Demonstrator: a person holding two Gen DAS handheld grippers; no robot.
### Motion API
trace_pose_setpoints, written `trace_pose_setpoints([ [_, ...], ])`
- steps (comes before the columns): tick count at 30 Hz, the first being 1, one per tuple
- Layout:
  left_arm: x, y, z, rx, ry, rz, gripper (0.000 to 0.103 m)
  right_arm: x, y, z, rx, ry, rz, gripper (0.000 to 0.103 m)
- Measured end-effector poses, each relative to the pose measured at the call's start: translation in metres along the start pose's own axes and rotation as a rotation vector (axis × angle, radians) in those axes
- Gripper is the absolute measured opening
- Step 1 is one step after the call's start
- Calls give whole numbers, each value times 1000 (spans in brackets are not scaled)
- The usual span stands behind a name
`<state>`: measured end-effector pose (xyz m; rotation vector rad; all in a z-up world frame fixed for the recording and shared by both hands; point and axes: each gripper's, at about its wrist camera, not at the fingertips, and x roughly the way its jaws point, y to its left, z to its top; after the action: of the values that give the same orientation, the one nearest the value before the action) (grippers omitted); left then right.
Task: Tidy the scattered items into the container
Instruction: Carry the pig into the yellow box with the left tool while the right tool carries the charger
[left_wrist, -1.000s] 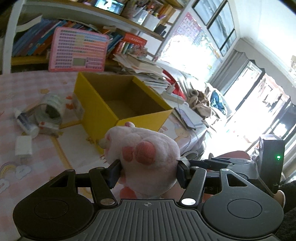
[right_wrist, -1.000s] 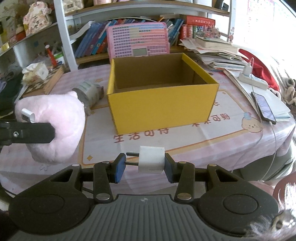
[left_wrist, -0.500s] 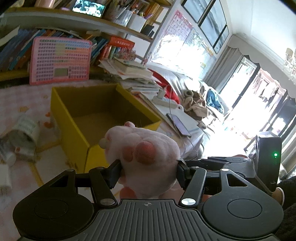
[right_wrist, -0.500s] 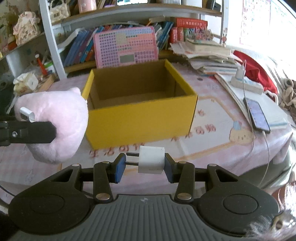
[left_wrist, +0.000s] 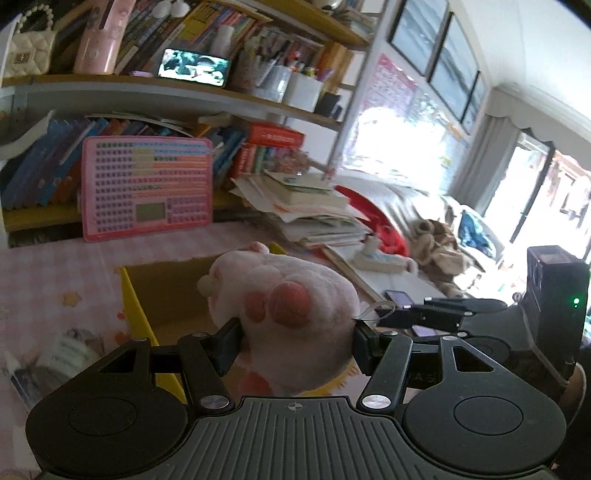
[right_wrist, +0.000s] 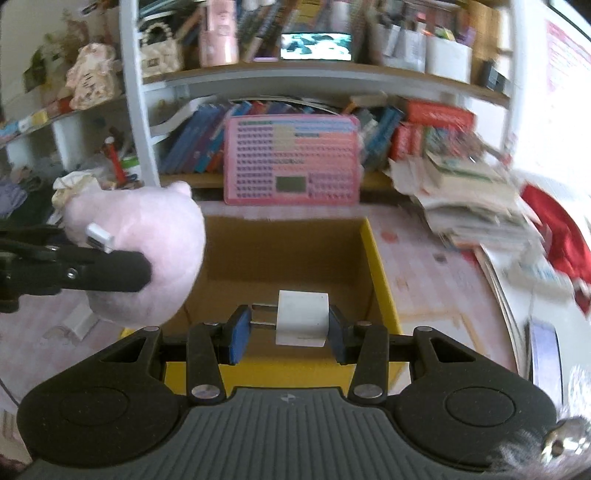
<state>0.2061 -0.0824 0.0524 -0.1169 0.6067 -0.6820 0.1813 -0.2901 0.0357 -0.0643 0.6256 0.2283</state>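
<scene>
On the pink surface (right_wrist: 424, 266), a yellow box (right_wrist: 376, 266) sits mid-frame; left gripper (left_wrist: 295, 332) grasps a plush toy (left_wrist: 291, 306), right gripper (right_wrist: 284, 328) a charger (right_wrist: 302, 323).

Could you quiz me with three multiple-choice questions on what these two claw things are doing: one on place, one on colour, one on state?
1. Where does the white charger plug sit?
A. On the shelf
B. Over the open box
C. On the book pile

2. What colour is the box outside?
A. Yellow
B. Green
C. Blue

3. How is the left gripper?
A. Open, empty
B. Out of sight
C. Shut on the pink plush toy

Answers:
1 B: the right gripper holds it above the box's inside.
2 A: its walls show yellow.
3 C: both fingers press into the toy's sides.
</scene>
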Motion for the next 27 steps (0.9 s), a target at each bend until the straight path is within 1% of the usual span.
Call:
trace_pose_setpoints([
  [2, 13, 1, 2, 4, 15, 22, 60, 18, -5, 9, -45, 15, 23, 41],
  [5, 38, 5, 2, 13, 62, 64, 60, 48, -11, 17, -123, 57, 61, 41],
  [12, 93, 24, 3, 49, 194, 162, 60, 121, -15, 29, -334, 213, 129, 41],
  [15, 109, 30, 2, 53, 233, 194, 60, 141, -15, 35, -419, 262, 152, 41],
  [18, 122, 33, 3, 54, 273, 204, 60, 156, -15, 38, -487, 308, 179, 41],
  [22, 137, 31, 3, 83, 317, 224, 61, 168, -14, 42, -521, 373, 214, 41],
  [25, 141, 28, 3, 96, 324, 254, 62, 175, -13, 40, -518, 413, 221, 41],
  [27, 142, 28, 3, 97, 327, 261, 64, 177, -12, 39, -513, 417, 221, 41],
])
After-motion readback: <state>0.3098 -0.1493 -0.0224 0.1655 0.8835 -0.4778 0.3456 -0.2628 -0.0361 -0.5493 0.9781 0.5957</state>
